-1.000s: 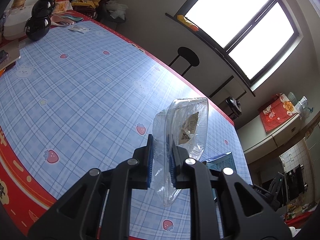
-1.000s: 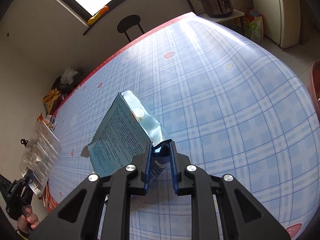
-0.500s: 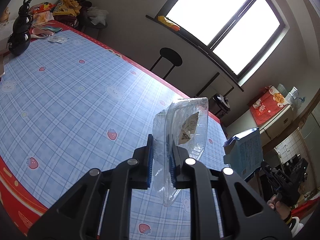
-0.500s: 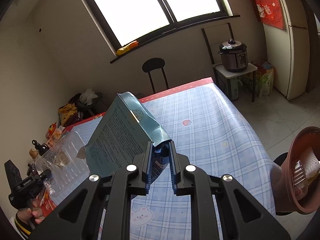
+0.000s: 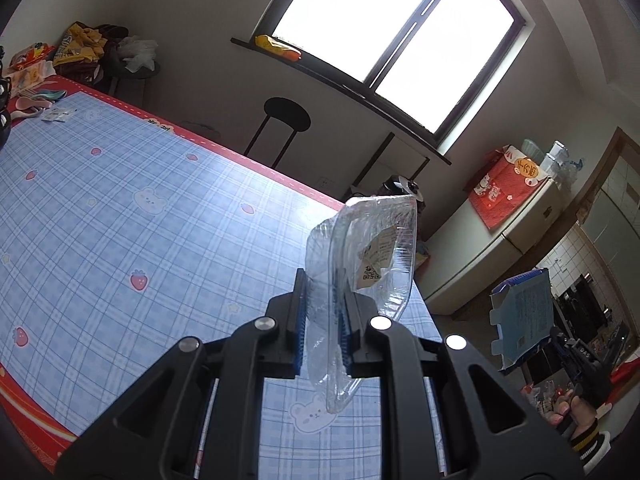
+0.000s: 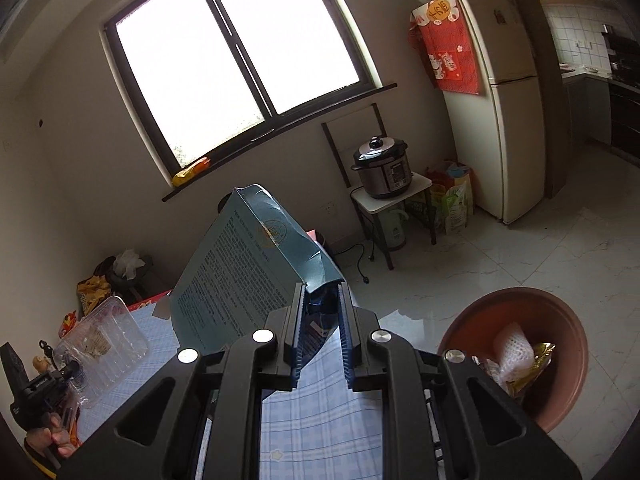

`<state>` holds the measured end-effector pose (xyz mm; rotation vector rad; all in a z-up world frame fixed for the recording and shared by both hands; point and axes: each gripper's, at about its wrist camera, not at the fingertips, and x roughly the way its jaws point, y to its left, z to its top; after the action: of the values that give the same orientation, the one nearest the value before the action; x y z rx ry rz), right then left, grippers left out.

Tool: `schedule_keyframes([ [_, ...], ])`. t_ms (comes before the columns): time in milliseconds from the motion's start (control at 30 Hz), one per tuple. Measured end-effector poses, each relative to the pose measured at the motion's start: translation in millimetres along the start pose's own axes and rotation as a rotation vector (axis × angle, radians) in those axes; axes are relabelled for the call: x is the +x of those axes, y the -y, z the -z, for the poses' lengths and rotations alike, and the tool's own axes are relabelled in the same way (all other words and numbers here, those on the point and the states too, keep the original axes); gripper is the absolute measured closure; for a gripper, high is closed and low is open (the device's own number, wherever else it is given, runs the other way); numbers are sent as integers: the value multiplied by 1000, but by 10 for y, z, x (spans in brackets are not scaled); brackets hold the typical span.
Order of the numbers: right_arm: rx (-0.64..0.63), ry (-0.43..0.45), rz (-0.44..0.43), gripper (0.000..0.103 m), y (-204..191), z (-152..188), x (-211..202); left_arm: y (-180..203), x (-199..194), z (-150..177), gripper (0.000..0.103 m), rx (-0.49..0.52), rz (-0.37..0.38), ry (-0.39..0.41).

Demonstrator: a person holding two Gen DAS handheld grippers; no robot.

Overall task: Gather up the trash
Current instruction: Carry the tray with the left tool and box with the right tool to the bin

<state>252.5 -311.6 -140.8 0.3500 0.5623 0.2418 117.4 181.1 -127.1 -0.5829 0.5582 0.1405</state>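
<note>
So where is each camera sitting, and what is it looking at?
Left wrist: sits on the left tool, looking across the checked table toward the window; its fingers pinch a clear plastic tray, and the person's right hand shows at the right edge.
Right wrist: sits on the right tool, looking at the window, fridge and brown bin on the floor; its fingers pinch a blue box.
Shared: both views show the tray, box, table and window.

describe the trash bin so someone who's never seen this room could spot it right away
Start at the tall cream fridge right of the window, then drop to the pale tiled floor beside the blue checked table. The bin is the round reddish-brown tub there, the only open container, with white foam netting inside.
</note>
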Motion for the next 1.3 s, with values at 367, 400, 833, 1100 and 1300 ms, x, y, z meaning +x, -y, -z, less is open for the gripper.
schedule_keyframes([
  [367,0,67,252,86,1180,-278,-545,916,253,294,86,89,81,-50],
  [400,-5,65,266,86,1260,-291,-552,973,258,325,86,94,83,-52],
  [833,-189,-58,336,86,1622,-272,-203,1433,207,536,86,132,50,-49],
  [1100,-319,-100,335,86,1578,-256,-110,1567,170,621,86,128,40,-42],
  [1300,-369,-137,325,85,1612,-280,-30,1630,183,699,86,131,48,-49],
])
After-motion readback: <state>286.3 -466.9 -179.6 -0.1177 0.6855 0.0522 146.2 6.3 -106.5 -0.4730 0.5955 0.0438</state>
